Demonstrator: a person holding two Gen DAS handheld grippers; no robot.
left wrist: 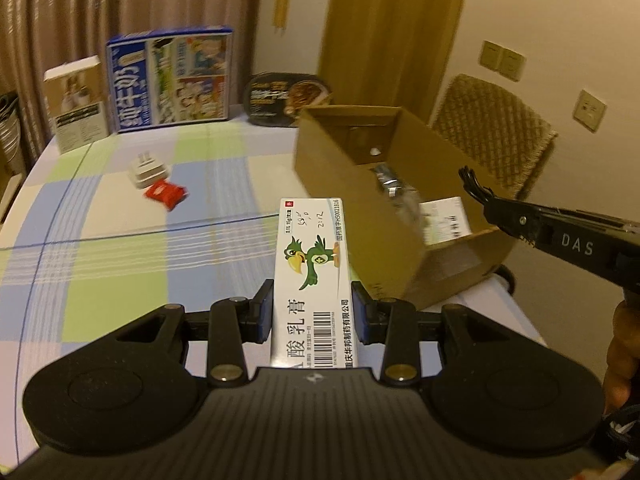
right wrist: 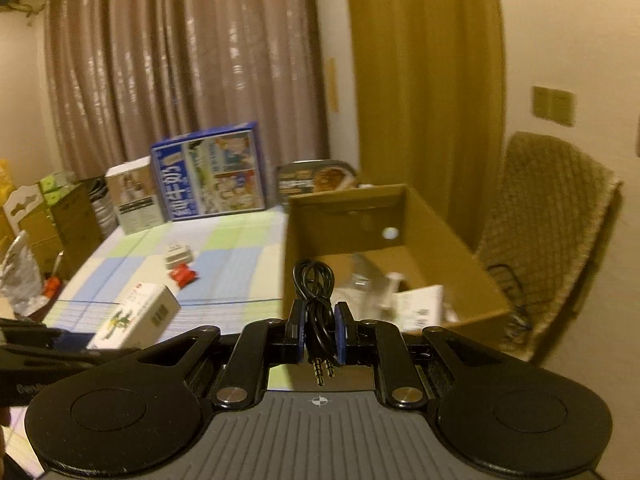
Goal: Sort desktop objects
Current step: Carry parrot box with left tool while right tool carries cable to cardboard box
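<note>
Checked cloth in pale blue, green and cream covered the table point(left wrist: 120, 216) I was working over. My left gripper point(left wrist: 312, 316) was clamped on a white ointment box point(left wrist: 310, 268), long and narrow, printed with a green cartoon bird, a barcode and Chinese lettering; it hung above the cloth, just beside the near corner of the open cardboard box point(left wrist: 344, 184). My right gripper point(right wrist: 318, 328) was pinched on a coiled black audio cable point(right wrist: 314, 300), its two jack plugs hanging toward the camera, held just short of the cardboard box's near wall. Inside the box lay a white packet and something shiny, too blurred to name. Left of the box the cloth ran open out to a white plug adapter point(left wrist: 148, 170) touching a red packet point(left wrist: 166, 194). At the far edge stood a blue milk carton point(left wrist: 172, 80), a small white carton point(left wrist: 76, 104) and a black meal tray point(left wrist: 288, 98).
</note>
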